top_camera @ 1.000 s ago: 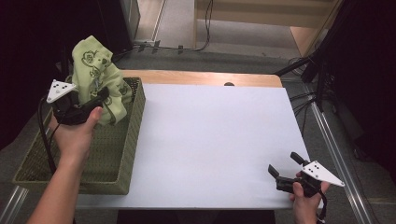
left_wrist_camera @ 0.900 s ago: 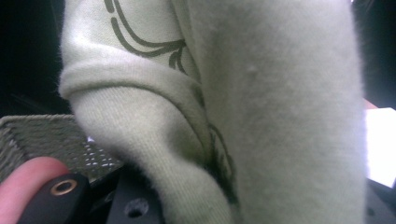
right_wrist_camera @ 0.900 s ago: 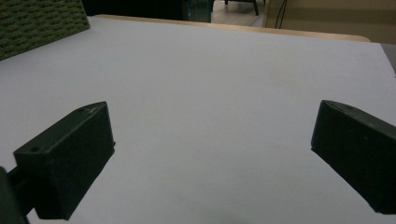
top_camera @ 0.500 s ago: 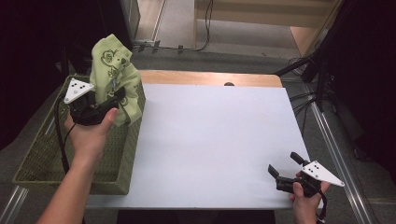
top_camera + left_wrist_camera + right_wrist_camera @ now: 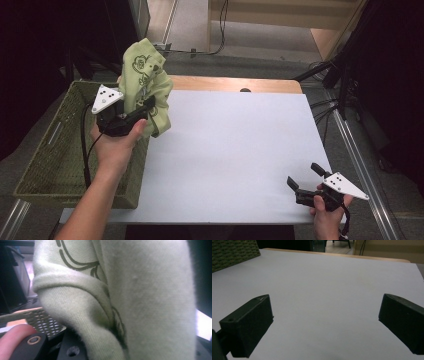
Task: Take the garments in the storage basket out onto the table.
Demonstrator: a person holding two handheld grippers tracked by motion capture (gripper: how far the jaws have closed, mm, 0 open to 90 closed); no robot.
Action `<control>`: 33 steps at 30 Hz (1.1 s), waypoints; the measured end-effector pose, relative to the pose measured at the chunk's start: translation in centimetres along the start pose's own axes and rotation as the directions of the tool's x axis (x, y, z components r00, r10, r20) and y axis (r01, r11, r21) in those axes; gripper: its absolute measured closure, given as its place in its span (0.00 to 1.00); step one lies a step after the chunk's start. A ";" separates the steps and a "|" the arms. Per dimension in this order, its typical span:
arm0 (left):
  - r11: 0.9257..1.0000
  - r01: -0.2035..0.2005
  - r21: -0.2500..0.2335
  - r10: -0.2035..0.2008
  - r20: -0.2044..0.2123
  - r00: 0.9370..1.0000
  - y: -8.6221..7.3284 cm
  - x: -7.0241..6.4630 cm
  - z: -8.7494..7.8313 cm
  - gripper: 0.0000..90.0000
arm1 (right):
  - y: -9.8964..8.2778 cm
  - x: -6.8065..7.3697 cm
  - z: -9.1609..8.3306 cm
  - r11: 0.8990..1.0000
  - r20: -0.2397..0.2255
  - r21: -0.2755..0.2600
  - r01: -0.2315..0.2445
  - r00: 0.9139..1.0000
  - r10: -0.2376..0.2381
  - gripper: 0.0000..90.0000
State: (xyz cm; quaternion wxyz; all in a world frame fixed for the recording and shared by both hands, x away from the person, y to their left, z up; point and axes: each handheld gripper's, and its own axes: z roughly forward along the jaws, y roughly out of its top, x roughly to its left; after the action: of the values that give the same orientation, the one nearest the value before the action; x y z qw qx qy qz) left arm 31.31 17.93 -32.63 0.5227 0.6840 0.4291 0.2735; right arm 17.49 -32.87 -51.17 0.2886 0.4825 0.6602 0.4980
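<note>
A light green garment [image 5: 145, 85] with a dark line print hangs bunched in the air over the right rim of the woven basket [image 5: 55, 165]. My left gripper [image 5: 145, 111] is shut on its lower part, held up by the person's left hand. In the left gripper view the green garment [image 5: 140, 295] hides the jaws. My right gripper [image 5: 306, 176] rests at the table's near right corner, open with nothing between its jaws. In the right gripper view, the right gripper [image 5: 325, 322] has bare white table between its jaws.
The white table top [image 5: 235, 150] has a wooden strip [image 5: 225, 84] along its far edge. The olive woven basket stands off the table's left side. Cables and dark stands [image 5: 345, 70] are at the far right.
My left gripper has carried the green garment rightward from over the basket toward the table's left edge. The right gripper has stayed where it was.
</note>
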 end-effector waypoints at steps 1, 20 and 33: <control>1.000 0.002 -0.001 -0.002 0.005 1.000 0.0 -0.2 0.1 0.66 | 0.0 0.0 0.0 1.000 0.000 -0.001 0.002 1.000 -0.002 0.00; 1.000 0.000 0.006 -0.001 0.103 0.995 -1.1 -4.2 2.0 0.66 | 0.0 0.0 0.0 1.000 -0.001 -0.003 0.003 1.000 -0.003 0.00; 0.999 -0.001 0.033 -0.004 0.158 0.987 -2.9 -6.9 3.9 0.66 | 0.0 0.0 0.0 1.000 -0.001 -0.001 0.002 1.000 -0.002 0.00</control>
State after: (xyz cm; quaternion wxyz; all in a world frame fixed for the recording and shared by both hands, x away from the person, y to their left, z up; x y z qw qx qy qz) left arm 30.30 10.26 -36.10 0.5439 0.7118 0.3912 0.2109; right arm 17.48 -32.84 -51.15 0.2891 0.4815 0.6607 0.4980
